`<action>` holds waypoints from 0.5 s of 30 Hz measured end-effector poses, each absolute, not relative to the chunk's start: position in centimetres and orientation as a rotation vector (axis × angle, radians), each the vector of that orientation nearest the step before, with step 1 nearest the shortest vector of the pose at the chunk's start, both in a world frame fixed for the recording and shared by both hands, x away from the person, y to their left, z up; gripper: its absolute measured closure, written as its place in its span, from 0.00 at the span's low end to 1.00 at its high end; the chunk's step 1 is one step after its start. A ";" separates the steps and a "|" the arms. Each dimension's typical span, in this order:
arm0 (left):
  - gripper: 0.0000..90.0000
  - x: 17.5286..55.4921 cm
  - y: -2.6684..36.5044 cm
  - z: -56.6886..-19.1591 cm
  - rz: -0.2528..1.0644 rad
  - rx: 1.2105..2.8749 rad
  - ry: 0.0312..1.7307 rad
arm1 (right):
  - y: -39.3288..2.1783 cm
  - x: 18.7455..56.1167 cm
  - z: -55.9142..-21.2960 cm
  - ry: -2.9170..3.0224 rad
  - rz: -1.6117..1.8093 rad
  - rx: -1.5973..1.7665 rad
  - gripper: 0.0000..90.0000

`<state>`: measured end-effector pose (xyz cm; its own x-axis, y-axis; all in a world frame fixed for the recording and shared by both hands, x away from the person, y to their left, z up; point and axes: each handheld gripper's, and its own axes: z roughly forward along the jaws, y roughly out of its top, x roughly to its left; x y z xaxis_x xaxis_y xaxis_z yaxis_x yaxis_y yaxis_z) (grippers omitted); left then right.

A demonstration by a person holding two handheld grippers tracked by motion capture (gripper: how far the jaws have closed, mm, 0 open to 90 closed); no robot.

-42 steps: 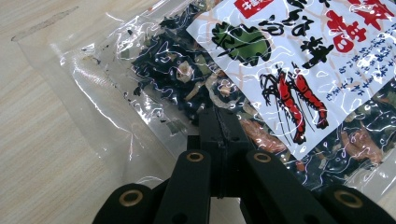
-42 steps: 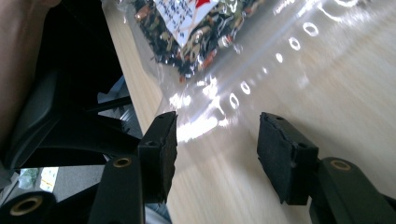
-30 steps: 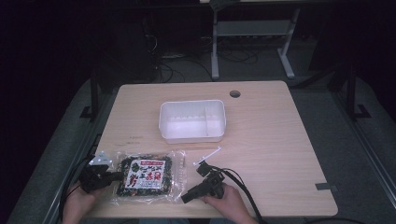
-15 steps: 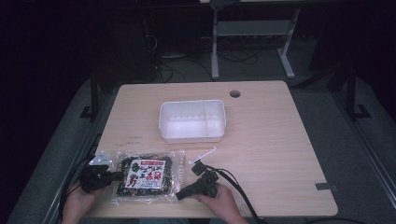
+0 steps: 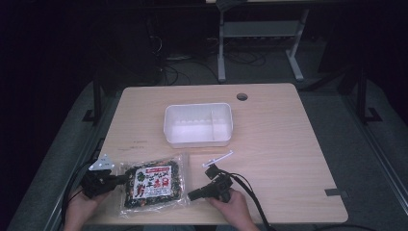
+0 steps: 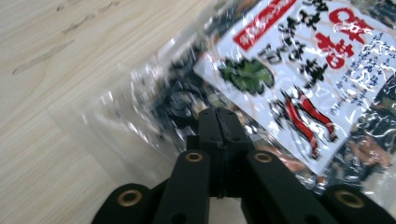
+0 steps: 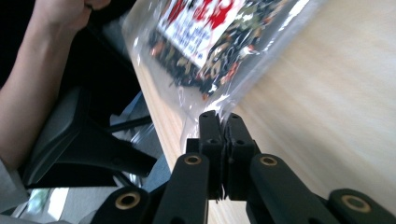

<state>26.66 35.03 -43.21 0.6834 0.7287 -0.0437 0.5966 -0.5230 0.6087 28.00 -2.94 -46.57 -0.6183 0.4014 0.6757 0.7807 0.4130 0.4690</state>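
Snack bag [image 5: 154, 185] pinched between both jaws

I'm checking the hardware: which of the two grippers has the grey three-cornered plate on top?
The left gripper, at the snack bag's left edge; the right gripper has none.

The jaws of the right gripper [image 5: 194, 195], open a second earlier, have just been closed on the clear edge of the snack bag [image 5: 153, 184], which is now pinched at its right-hand corner.
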 end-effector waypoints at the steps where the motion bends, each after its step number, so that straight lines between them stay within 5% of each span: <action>1: 0.90 26.7 34.9 -43.1 0.276 2.285 1.006 | -3.9 28.0 -46.1 -2.211 -1.119 -1.020 0.99; 15: 0.48 27.2 33.5 -42.7 0.175 2.213 0.934 | -8.0 27.6 -42.6 -2.286 -1.214 -1.046 1.00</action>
<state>27.24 33.50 -42.68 0.7289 0.6695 -0.1431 0.5723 -0.4812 0.6640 27.57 -8.05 -42.64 -0.6673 0.4459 0.5965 0.7439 0.3613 0.5622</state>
